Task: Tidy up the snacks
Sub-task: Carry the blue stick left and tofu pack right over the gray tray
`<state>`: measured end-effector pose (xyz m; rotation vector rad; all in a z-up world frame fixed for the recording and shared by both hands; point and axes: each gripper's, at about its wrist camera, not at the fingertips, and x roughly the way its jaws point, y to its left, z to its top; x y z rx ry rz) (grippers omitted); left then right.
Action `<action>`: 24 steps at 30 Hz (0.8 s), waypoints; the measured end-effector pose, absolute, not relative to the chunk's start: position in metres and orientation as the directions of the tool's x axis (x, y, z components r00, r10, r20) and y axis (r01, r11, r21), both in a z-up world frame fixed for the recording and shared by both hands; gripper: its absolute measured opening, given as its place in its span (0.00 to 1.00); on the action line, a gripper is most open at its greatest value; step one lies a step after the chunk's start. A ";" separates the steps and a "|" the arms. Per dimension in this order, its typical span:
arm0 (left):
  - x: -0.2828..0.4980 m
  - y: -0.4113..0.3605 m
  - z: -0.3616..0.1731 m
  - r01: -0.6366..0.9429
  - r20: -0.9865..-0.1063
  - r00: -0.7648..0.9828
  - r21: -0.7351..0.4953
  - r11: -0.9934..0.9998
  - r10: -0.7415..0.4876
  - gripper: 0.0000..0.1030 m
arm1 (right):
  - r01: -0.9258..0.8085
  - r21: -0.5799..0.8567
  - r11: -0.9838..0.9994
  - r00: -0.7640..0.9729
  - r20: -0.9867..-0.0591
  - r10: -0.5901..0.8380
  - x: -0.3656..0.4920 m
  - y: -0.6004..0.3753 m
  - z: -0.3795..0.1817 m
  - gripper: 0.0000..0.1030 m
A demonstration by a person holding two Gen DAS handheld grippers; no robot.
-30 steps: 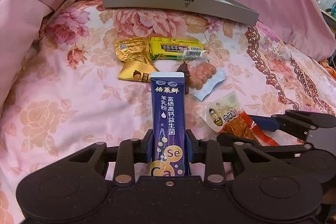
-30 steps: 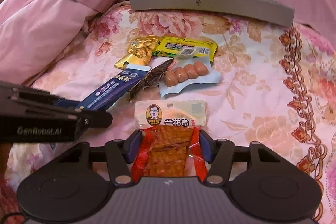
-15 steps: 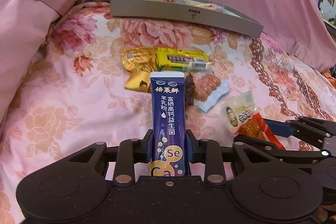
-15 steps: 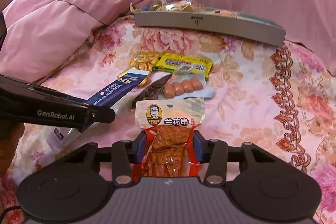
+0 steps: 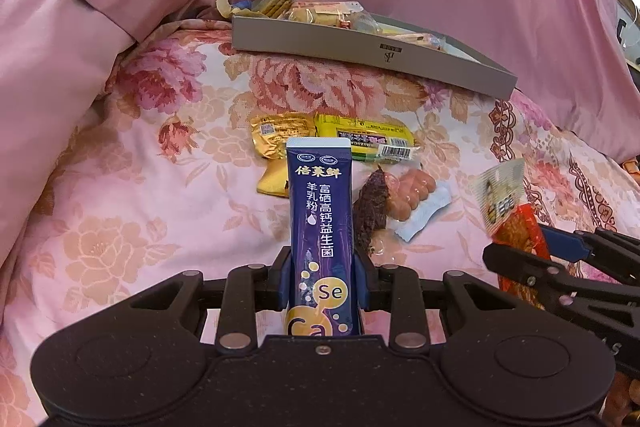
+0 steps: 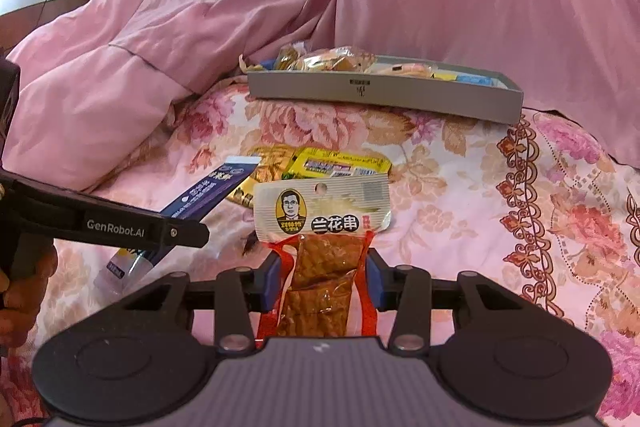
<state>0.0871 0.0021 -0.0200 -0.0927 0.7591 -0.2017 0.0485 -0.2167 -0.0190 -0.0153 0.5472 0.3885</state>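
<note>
Since it is a slim, light, fairly stiff foil stick, the blue milk-powder sachet is clamped low down between the left gripper fingers, raised off the bed. The limp, crinkly tofu-skewer packet is pinched mid-body by the right gripper; beyond both lies the grey tray.

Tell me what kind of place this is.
Most likely a bedroom: snacks lie on a floral bedsheet, a pink quilt is bunched behind, and a grey tray of snacks sits on the bed.
</note>
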 end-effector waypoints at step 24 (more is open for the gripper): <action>0.185 -0.019 0.063 0.169 -0.514 0.823 -0.188 0.968 -0.244 0.32 | -0.406 0.077 0.911 0.847 -0.344 0.406 0.124 -0.242 0.056 0.45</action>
